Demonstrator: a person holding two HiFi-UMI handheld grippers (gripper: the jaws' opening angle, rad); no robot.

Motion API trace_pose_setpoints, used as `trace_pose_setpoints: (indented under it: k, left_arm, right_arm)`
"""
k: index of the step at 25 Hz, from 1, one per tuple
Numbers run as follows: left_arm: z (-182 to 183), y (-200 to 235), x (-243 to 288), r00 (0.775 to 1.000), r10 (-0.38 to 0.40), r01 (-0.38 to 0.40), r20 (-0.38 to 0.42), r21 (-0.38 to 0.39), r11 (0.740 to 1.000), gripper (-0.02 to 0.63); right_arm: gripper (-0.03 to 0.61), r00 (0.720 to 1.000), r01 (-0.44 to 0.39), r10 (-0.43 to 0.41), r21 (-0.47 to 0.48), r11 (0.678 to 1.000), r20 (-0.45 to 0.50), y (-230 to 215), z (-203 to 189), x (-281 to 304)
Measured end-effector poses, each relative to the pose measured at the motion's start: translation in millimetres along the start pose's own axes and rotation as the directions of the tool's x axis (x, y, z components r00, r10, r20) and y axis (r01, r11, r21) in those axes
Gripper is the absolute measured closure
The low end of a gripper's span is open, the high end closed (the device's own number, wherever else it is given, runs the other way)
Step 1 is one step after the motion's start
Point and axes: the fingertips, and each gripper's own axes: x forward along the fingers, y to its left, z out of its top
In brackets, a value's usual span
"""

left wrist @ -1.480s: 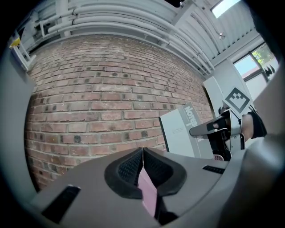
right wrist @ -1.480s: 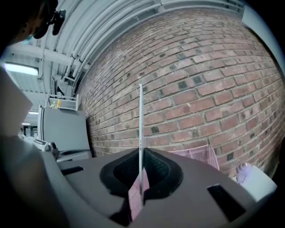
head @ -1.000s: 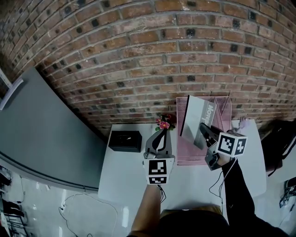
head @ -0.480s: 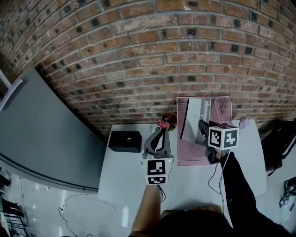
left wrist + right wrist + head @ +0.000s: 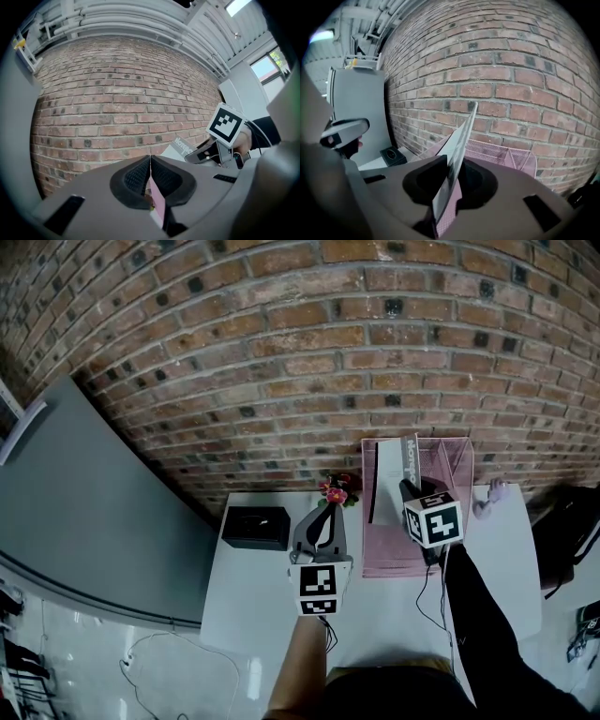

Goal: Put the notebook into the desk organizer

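Opening narrowly just now, the right gripper (image 5: 410, 491) loosens on the notebook (image 5: 386, 479), now turned upright inside the pink desk organizer (image 5: 452, 454).

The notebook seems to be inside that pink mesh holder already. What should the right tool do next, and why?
Probably finish opening the right gripper and draw back: its jaws have just been opening around the notebook, which stands upright inside the pink mesh desk organizer.

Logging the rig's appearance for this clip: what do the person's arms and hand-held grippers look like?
The left hand-held gripper and right hand-held gripper are grey, each carrying a white cube with black square markers. Thin cables trail from both. The right arm wears a black sleeve; the left forearm is unsleeved.
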Motion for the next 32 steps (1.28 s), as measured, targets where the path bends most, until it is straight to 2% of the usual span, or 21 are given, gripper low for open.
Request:
trace_pose_setpoints:
  k: [8,11,16,21,29,32]
  left_arm:
    - [-6.5,4.0,3.4,1.000,0.006,-0.006,-0.011,-0.009,1.000,0.597]
    - [-8.0,5.1,3.9,1.000,0.006,-0.007,-0.015,-0.010,1.000,0.597]
    - [-11.4,6.5,4.8,1.000,0.010,-0.010,-0.022,-0.013,1.000,0.597]
    - [-11.6,7.5,5.2,1.000,0.016,-0.016,-0.020,-0.013,1.000,0.597]
    - [-10.4,8.1,6.4,0.999,0.029,-0.029,-0.017,-0.024,0.999,0.597]
    - [-11.3,6.2,7.1,1.000,0.025,-0.025,-0.019,-0.023,0.999,0.597]
  right_arm:
    - [0.488,0.997,0.073,-0.074,-0.089,0.993,-0.002,-2.2,-6.1,15.3]
    - [0.437,0.997,0.079,-0.081,-0.118,0.990,-0.013,-1.5,-11.1,19.5]
    - [0.406,0.997,0.071,-0.076,-0.142,0.987,-0.027,0.0,-15.3,23.4]
    - [0.341,0.995,0.067,-0.079,-0.186,0.980,-0.060,0.9,-22.1,25.9]
    - [0.301,0.991,0.108,-0.124,-0.247,0.963,-0.052,-3.7,-26.0,26.0]
    - [0.285,0.988,0.128,-0.148,-0.294,0.947,-0.050,-4.8,-26.0,26.0]
